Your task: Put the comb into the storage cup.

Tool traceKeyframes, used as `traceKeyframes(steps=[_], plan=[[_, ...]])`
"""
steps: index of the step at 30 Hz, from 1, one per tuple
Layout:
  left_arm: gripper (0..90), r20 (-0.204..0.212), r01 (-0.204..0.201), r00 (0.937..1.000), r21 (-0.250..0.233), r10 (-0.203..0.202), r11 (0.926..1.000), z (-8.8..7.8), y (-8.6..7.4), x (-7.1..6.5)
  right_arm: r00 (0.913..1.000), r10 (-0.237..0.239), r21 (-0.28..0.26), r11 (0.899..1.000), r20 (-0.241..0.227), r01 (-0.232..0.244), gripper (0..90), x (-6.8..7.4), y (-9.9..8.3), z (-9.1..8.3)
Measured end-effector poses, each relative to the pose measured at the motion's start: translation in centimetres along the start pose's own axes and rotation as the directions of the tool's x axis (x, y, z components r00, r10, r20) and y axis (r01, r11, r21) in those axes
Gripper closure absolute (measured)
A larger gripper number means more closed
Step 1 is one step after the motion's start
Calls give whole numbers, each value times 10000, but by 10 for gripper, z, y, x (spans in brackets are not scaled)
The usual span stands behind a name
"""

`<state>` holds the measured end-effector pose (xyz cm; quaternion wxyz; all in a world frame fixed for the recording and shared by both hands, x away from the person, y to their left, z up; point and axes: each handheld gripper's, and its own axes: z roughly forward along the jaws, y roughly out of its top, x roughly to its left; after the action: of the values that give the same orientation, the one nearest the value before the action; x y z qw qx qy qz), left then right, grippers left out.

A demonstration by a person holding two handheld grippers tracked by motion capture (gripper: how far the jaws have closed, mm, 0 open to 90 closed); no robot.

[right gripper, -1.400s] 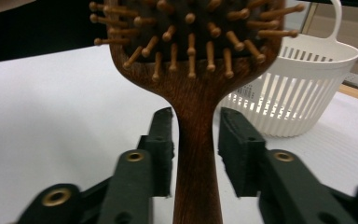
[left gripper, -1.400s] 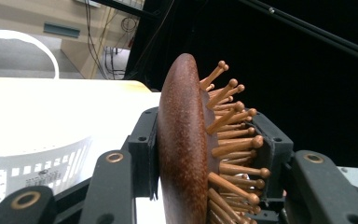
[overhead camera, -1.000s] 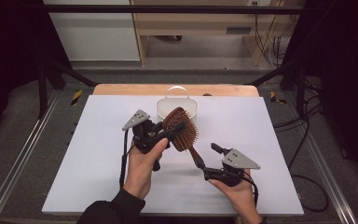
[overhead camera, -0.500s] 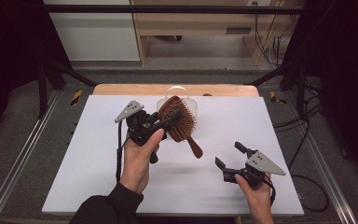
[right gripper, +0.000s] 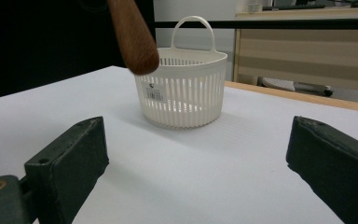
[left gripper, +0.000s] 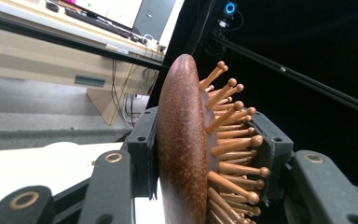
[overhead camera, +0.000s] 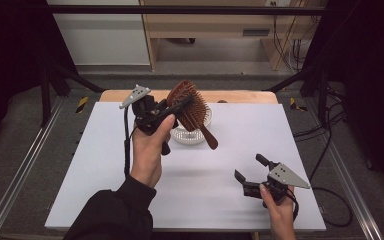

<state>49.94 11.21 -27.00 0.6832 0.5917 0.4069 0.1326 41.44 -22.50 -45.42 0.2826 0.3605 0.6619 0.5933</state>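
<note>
While left claw (overhead camera: 172,106) clamps oval wooden hairbrush (overhead camera: 187,105), ribbed white plastic basket (right gripper: 184,88)

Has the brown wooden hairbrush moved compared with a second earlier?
Yes. The brown wooden hairbrush, clamped in the left tool, rose farther up the high view, now overlapping the white slatted plastic basket.

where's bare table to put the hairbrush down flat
Bare white table left of the left forearm, and between the basket and the right gripper. Crowded at the far middle, where the left gripper holds the hairbrush over the basket.
</note>
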Motion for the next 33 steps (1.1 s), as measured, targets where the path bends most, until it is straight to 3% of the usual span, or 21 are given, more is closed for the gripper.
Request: traceKeyframes(steps=[5,14,24,33], plan=[[512,-252,-166,9995,-148,163,9998,10,12,3,9998,-139,-24,9999,122,139,52,1,-2,2],[511,-487,-81,9988,-494,57,9987,27,25,11,10000,-90,-30,10000,-11,90,48,2,-4,3],[511,-780,-275,9967,-524,233,9983,49,25,22,10000,60,-7,10000,3,-60,45,1,-4,4],[511,-1021,-286,9945,-612,222,9977,52,25,33,9999,95,-31,10000,-49,-95,44,0,-3,4]])
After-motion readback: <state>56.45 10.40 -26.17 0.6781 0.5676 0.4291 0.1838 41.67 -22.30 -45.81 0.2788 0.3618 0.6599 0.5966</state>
